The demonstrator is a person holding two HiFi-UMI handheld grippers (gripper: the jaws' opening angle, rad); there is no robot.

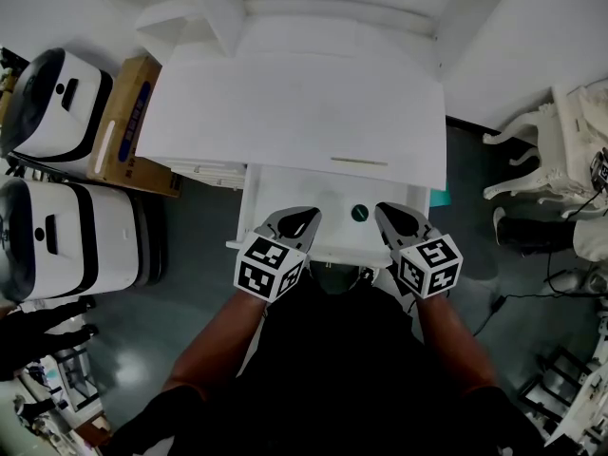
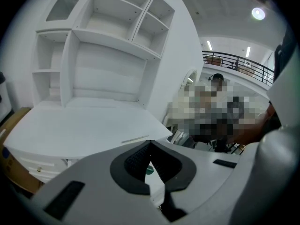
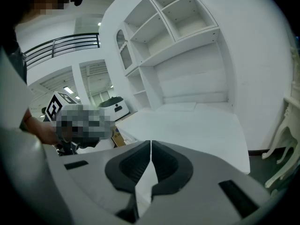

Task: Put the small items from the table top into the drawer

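Left gripper [image 1: 296, 221] and right gripper [image 1: 397, 221], each w/ jaws pressed together and nothing between them, hang side by side over the front of the open drawer [image 1: 251, 202] of a white desk, seen from the head view. Left gripper view shows its dark pads [image 2: 136, 161] meeting at the tips; right gripper view shows the same, w/ only a hairline seam between pads [image 3: 133, 165]. A small round green item [image 1: 359, 213] lies inside the drawer, between the two grippers and slightly beyond them; it also peeks through below the left gripper's closed tips. On the table top [image 1: 285, 103], near the front edge and just behind the drawer, lies a slim pale stick-like item [image 1: 359, 161]; what it is can't be made out. A white shelf unit [image 2: 112, 27] rises at the desk's back. Left of the desk: two white-and-black machines [image 1: 52, 103] and a cardboard box [image 1: 128, 122]. At right, an ornate white chair [image 1: 541, 150].
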